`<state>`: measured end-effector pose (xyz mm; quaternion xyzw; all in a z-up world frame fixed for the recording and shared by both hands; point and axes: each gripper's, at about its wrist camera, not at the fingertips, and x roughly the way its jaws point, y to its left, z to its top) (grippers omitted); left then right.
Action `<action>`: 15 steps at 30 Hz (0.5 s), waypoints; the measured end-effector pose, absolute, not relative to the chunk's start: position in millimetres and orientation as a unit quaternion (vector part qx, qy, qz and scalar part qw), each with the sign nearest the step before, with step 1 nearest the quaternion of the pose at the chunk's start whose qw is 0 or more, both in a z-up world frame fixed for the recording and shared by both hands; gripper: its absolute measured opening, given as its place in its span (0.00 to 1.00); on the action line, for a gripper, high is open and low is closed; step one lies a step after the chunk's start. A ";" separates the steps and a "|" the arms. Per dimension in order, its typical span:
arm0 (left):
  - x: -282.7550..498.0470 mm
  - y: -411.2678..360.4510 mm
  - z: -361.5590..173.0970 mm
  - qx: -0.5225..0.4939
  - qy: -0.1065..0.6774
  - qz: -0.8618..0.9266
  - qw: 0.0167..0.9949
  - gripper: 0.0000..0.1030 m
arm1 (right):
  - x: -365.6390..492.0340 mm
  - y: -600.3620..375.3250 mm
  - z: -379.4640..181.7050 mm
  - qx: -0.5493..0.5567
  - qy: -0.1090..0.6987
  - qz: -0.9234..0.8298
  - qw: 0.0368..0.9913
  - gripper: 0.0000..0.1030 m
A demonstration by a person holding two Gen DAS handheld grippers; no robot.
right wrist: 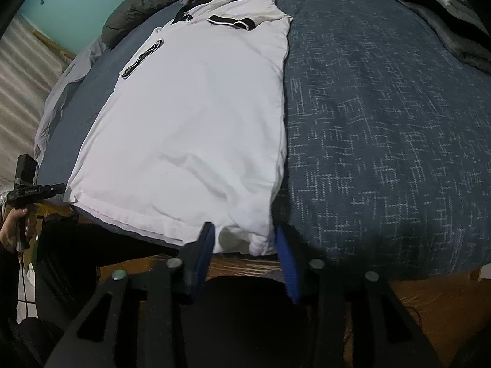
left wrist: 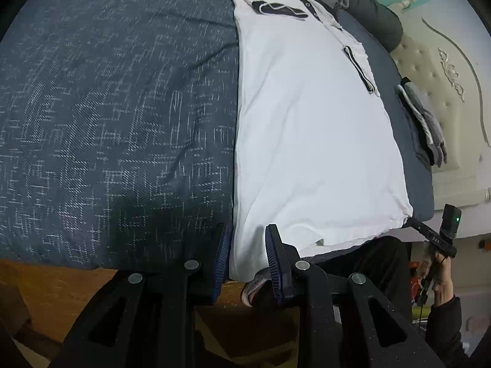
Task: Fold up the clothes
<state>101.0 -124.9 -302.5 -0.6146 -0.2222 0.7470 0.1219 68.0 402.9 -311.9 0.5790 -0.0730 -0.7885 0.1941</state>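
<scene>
White polo shirt (left wrist: 313, 141), sides folded in, lies lengthwise on the bed (left wrist: 107, 107); with the left gripper (left wrist: 249, 260) and right gripper (right wrist: 244, 254) both agape at its hem corners, bite evenly

A home bedroom. A bed covered by a dark blue quilt (left wrist: 116, 116) with a white crosshatch pattern fills most of both views. A cream tufted headboard (left wrist: 442, 70) with carved scrollwork stands at one end, against a teal wall (right wrist: 92, 3). Folded grey clothes (left wrist: 426, 125) lie near the headboard. A wooden bed frame (right wrist: 435, 300) shows below the quilt.
</scene>
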 end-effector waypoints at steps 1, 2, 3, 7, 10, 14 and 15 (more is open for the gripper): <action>100.8 -123.4 -304.0 -0.616 -0.221 0.746 0.124 0.26 | 67.6 404.0 -312.7 0.579 -0.075 -0.788 0.193 0.26; 100.6 -122.0 -305.3 -0.617 -0.219 0.745 0.126 0.26 | 67.0 405.1 -313.3 0.579 -0.078 -0.788 0.193 0.17; 100.4 -120.2 -306.1 -0.617 -0.218 0.745 0.129 0.26 | 66.9 406.0 -313.4 0.578 -0.079 -0.789 0.193 0.10; 99.9 -116.6 -303.6 -0.614 -0.210 0.748 0.139 0.25 | 67.9 411.1 -308.2 0.568 -0.084 -0.795 0.195 0.05; 99.6 -115.2 -300.0 -0.611 -0.203 0.751 0.147 0.06 | 68.8 415.8 -296.4 0.553 -0.093 -0.803 0.201 0.04; 99.9 -114.0 -293.2 -0.605 -0.192 0.757 0.157 0.03 | 71.5 424.3 -276.2 0.534 -0.101 -0.813 0.209 0.04; 100.6 -114.2 -289.5 -0.602 -0.189 0.759 0.159 0.03 | 71.7 425.5 -271.0 0.530 -0.103 -0.815 0.211 0.04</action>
